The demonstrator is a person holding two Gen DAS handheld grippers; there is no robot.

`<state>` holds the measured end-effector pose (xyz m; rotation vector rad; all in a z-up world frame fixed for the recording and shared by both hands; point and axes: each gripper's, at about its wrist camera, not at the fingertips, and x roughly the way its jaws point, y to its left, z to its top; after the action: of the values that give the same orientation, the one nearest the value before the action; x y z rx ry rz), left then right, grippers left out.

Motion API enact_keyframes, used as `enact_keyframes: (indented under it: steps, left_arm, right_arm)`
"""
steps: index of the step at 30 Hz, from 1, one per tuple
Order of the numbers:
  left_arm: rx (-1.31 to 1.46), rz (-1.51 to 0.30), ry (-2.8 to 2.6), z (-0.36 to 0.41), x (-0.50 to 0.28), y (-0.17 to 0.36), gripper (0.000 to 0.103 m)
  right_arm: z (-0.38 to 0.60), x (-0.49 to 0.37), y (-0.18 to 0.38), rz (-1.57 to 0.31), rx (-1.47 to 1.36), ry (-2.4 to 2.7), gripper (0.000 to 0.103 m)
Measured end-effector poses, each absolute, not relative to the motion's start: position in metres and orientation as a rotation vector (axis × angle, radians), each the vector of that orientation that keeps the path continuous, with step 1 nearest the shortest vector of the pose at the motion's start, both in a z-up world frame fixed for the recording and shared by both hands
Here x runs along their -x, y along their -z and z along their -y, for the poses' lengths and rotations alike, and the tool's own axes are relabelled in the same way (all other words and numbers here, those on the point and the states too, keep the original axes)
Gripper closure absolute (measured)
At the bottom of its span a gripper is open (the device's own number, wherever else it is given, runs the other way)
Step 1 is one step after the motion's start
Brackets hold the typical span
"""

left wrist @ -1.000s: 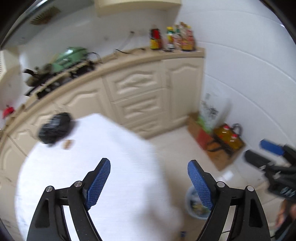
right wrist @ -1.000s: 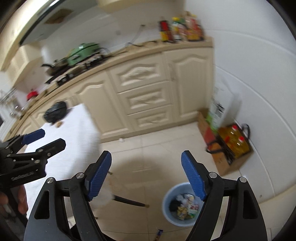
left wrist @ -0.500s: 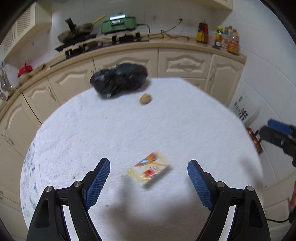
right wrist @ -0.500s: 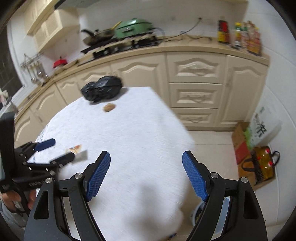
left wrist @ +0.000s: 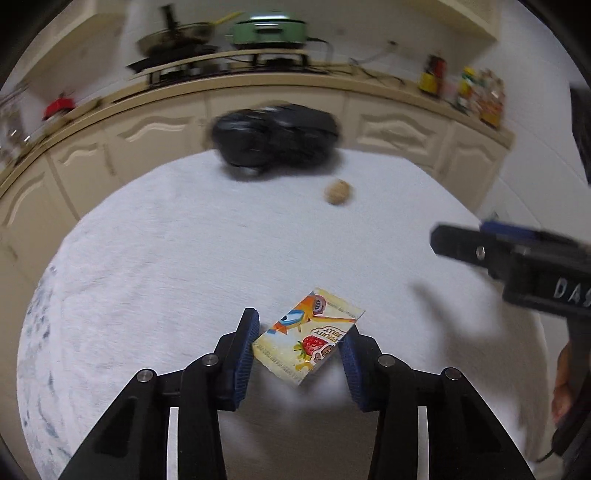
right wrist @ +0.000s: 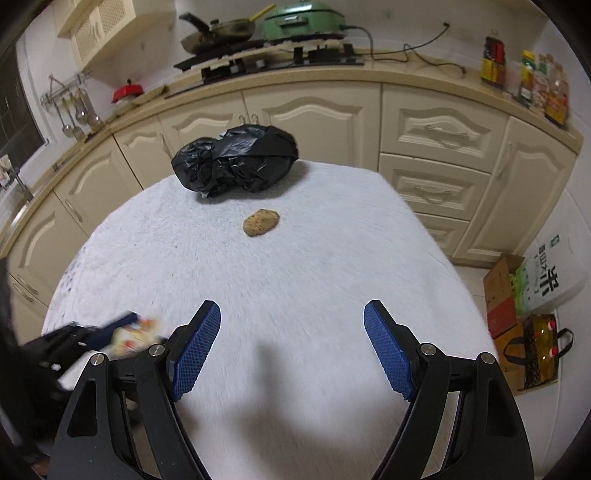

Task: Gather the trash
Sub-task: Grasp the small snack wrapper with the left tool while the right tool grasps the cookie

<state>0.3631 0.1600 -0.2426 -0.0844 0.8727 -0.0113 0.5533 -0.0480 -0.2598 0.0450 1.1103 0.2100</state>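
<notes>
A yellow jelly wrapper [left wrist: 310, 339] with a strawberry print lies flat on the white-clothed table [left wrist: 166, 258]. My left gripper [left wrist: 300, 328] is closing on it, its blue pads against the wrapper's two sides. From the right wrist view the same wrapper [right wrist: 133, 334] shows blurred at the left gripper [right wrist: 92, 332]. My right gripper [right wrist: 292, 310] hangs open over bare cloth, nothing between its fingers; it also shows at the right edge [left wrist: 480, 243] of the left wrist view. Farther back lie a brown lump [right wrist: 260, 222] and a tied black bag [right wrist: 236, 162].
Cream cabinets [right wrist: 436, 147] and a counter with a pan [right wrist: 221, 33], a green pot [right wrist: 306, 18] and bottles [right wrist: 495, 62] stand behind the table. On the floor to the right are a cardboard box [right wrist: 502, 295] and a bag of oil bottles [right wrist: 543, 347].
Both views swung from the floor and bin to the table. The left gripper came down around the wrapper and its jaws narrowed onto it. The right gripper stayed open and moved over the cloth.
</notes>
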Motion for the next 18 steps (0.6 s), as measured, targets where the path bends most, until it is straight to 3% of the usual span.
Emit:
enact_keyframes:
  steps: [5,11,18]
  left_arm:
    - [0.203,-0.836,-0.176,-0.213,-0.354,0.238,0.064]
    - [0.275,-0.834,-0.231,-0.209,-0.372,0.240,0.064]
    - [0.283,-0.843,-0.207,-0.213,-0.383,0.242,0.064]
  right_arm:
    - [0.025,-0.591,0.278,-1.120,-0.024,-0.233,0.021]
    - [0.008,-0.631,0.302,-1.133,-0.045,-0.223,0.023]
    - [0.000,-0.644,0.317,-1.127,0.017,-0.213,0.059]
